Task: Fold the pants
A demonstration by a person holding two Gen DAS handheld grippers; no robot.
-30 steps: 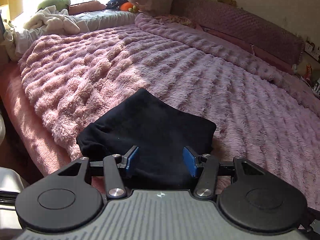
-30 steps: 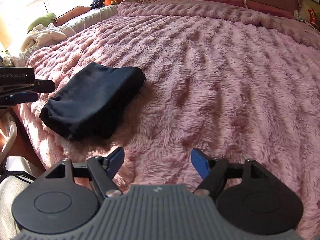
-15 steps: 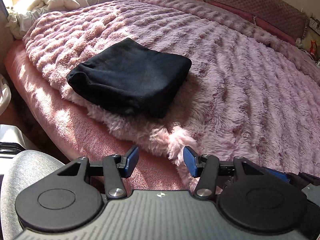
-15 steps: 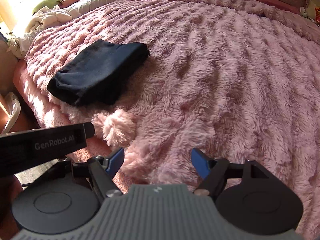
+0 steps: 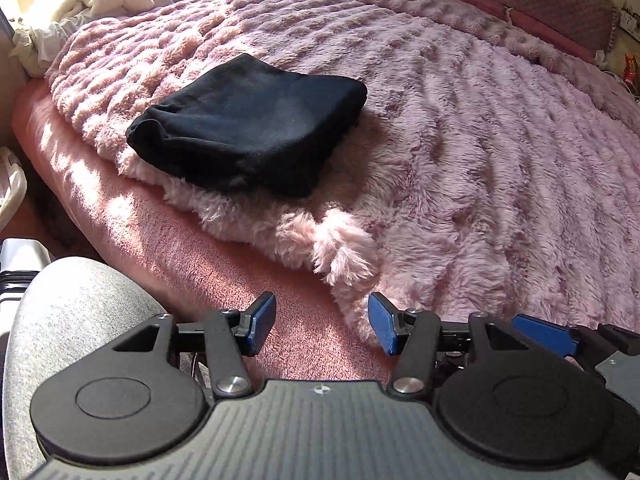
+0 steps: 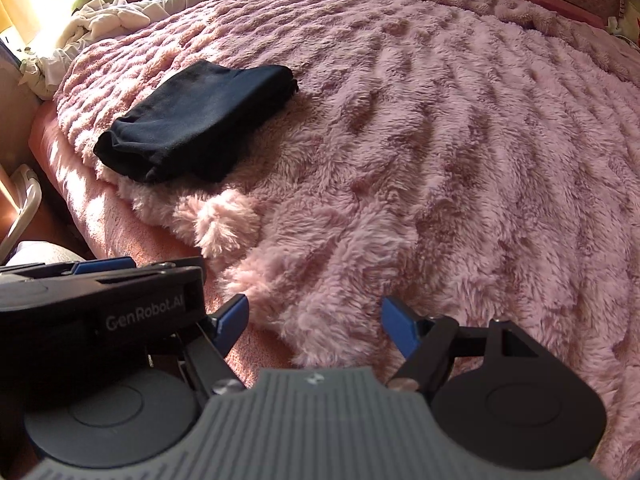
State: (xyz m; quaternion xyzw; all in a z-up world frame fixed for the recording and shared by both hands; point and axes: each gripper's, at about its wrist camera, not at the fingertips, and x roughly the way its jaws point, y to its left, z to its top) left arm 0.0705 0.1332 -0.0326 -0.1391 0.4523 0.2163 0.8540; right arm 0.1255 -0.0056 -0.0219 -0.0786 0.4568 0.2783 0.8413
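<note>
Both sets of jaws stand spread and empty: the left gripper and right gripper hang off the bed's near edge. The black pants lie folded compactly near the fluffy pink blanket's near-left corner, apparently finished. Underlying layers are hidden.

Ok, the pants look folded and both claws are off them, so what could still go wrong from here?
1. The folded black pants lie close to the near edge of the fluffy pink blanket, so a tug on the blanket could slide them off the bed.
2. The plush pile is uneven, so the stack may slump open, especially at its bunched left end.
3. The left claw and right claw, both open, sit very close together; they could bump.
</note>
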